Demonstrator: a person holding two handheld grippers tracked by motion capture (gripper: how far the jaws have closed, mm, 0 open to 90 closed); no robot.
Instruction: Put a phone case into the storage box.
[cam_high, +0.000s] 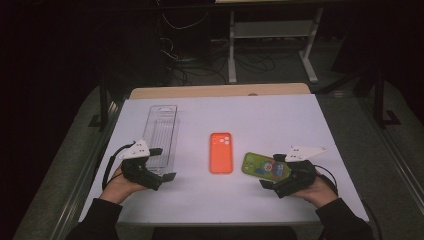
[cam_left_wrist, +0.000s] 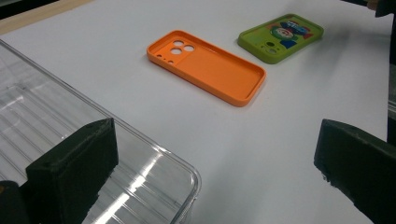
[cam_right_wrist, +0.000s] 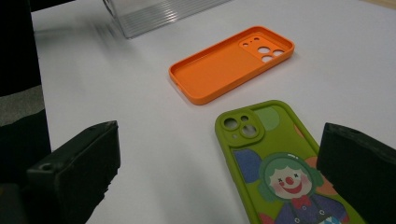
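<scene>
On the white desk (cam_high: 220, 200) lie three things in a row: a clear ribbed plastic tray (cam_high: 162, 135) at the left, an orange silicone phone case (cam_high: 221, 152) in the middle with its hollow side up, and a green phone case printed with a clown (cam_high: 266, 165) at the right. The left gripper (cam_high: 159, 163) rests at the near end of the tray, its jaws spread wide, one over the tray's corner and one over bare desk, gripping nothing. The right gripper (cam_high: 272, 171) sits at the green case's near end, jaws wide apart on either side of it, not pressing it.
</scene>
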